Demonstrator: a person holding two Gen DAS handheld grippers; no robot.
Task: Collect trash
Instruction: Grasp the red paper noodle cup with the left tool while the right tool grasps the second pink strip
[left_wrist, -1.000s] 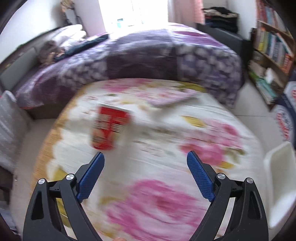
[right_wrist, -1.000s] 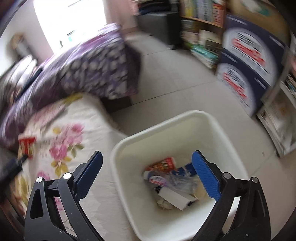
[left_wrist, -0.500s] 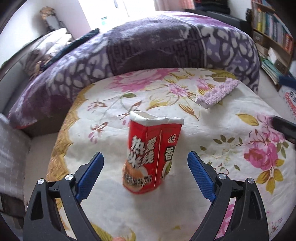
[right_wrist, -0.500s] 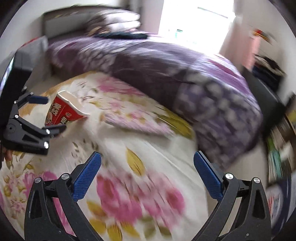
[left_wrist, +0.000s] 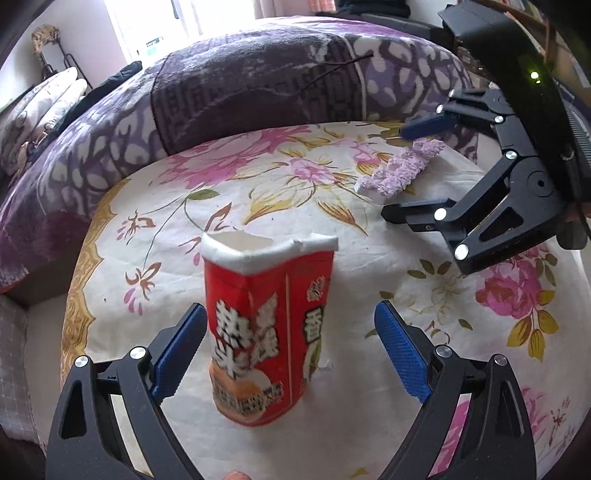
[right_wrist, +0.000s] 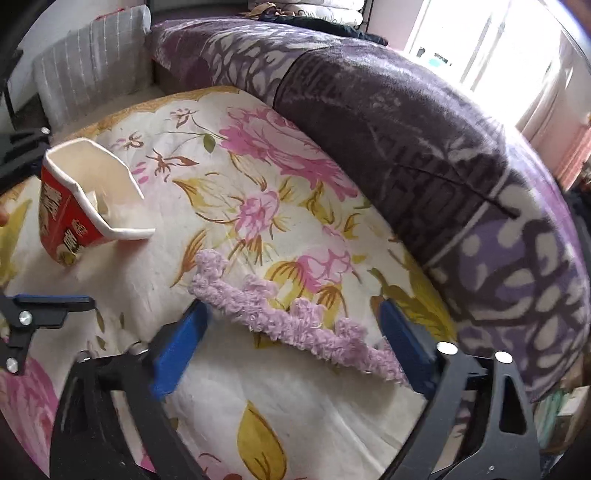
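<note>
A crushed red paper cup (left_wrist: 266, 332) with a white rim stands on the floral bed sheet. My left gripper (left_wrist: 289, 308) is open around it; the left pad is close to the cup's side, the right pad well clear. A fuzzy lilac strip (right_wrist: 280, 317) lies flat on the sheet, and my right gripper (right_wrist: 291, 314) straddles it. Its jaws are closing, and the pads are not visibly pressing on the strip. The right wrist view also shows the cup (right_wrist: 74, 221) at far left. The left wrist view shows the right gripper (left_wrist: 410, 171) over the strip (left_wrist: 402, 170).
A thick purple patterned quilt (left_wrist: 258, 85) is bunched along the far side of the floral sheet (left_wrist: 480, 332). Pillows (left_wrist: 37, 107) lie at the bed's head, with a grey striped cushion (right_wrist: 92, 66) beside the bed. Bright windows stand behind the bed.
My right gripper swung from over the white bin of trash to the bed and came down around the lilac strip, jaws narrowing. My left gripper closed in until the red cup stood between its jaws.
</note>
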